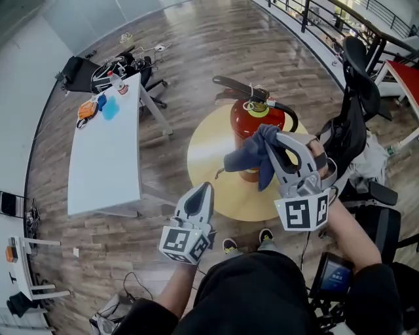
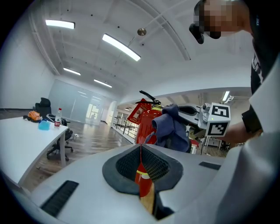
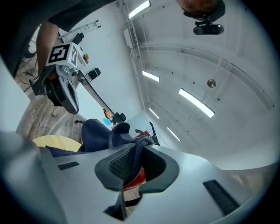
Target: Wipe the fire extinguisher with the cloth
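Observation:
A red fire extinguisher [image 1: 247, 122] with a black handle and hose stands upright on a round yellow table [image 1: 204, 163]. My right gripper [image 1: 278, 141] is shut on a dark blue cloth [image 1: 252, 156], which hangs against the front of the red cylinder. In the right gripper view the cloth [image 3: 109, 136] bunches out of the jaws over the extinguisher [image 3: 136, 177]. My left gripper [image 1: 204, 188] is shut with nothing in it, held low at the table's near edge. In the left gripper view the extinguisher [image 2: 146, 118] and cloth [image 2: 171, 129] lie ahead.
A long white desk [image 1: 105, 154] stands to the left with a bottle, an orange item and a blue item on it. Black office chairs [image 1: 353, 124] crowd the right side. A railing [image 1: 327, 19] runs along the far edge. Wooden floor surrounds the table.

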The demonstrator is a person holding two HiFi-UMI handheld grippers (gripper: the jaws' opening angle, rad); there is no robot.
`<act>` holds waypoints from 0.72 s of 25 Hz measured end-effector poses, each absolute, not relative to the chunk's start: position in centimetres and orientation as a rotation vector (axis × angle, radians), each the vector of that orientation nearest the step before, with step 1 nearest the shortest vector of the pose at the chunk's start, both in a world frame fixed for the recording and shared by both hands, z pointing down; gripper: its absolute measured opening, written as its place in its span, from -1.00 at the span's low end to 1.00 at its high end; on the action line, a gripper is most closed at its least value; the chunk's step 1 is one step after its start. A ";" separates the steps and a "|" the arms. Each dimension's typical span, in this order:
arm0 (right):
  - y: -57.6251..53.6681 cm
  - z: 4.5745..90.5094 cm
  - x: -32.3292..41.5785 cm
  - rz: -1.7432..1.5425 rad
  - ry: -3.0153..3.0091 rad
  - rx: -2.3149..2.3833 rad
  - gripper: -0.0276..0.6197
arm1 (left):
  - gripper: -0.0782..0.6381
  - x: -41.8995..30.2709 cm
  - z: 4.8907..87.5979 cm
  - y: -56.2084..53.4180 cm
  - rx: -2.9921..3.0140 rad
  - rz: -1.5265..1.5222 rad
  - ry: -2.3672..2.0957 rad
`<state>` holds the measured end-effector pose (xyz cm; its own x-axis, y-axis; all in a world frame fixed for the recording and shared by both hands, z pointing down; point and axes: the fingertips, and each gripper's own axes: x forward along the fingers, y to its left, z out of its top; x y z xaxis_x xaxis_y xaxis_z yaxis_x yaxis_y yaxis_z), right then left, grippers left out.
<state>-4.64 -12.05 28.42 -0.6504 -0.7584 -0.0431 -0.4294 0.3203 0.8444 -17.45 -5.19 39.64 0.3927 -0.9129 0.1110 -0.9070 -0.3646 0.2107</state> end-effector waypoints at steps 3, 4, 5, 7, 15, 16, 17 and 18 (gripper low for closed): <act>-11.6 31.3 -3.8 -1.244 -2.262 1.029 -0.79 | -0.71 -16.2 39.9 -5.4 2.412 -0.010 -1.604; -11.7 33.0 -3.6 -1.218 -2.259 1.003 -0.79 | -0.71 -15.8 40.1 -5.5 2.409 0.000 -1.602; -11.8 35.0 -3.4 -1.185 -2.261 0.978 -0.79 | -0.71 -15.5 40.3 -5.4 2.405 0.009 -1.602; -12.2 38.7 -2.9 -1.134 -2.283 0.956 -0.79 | -0.71 -15.0 40.6 -5.4 2.396 0.026 -1.605; -13.3 45.5 -1.1 -1.097 -2.236 0.832 -0.79 | -0.71 -13.7 40.0 -5.9 2.401 0.046 -1.625; -13.7 44.4 -0.7 -1.092 -2.237 0.864 -0.79 | -0.71 -13.6 39.8 -5.9 2.405 0.045 -1.625; -14.2 42.5 -0.2 -1.086 -2.250 0.919 -0.79 | -0.71 -13.5 39.6 -6.0 2.408 0.044 -1.625; -14.8 40.0 0.3 -1.081 -2.274 0.984 -0.78 | -0.71 -13.4 39.5 -6.1 2.412 0.043 -1.624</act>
<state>0.31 -14.79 40.00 -0.6530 -0.7531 0.0796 -0.4136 0.4427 0.7956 -13.37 -6.12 39.54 0.3847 -0.9102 0.1534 -0.9171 -0.3580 0.1756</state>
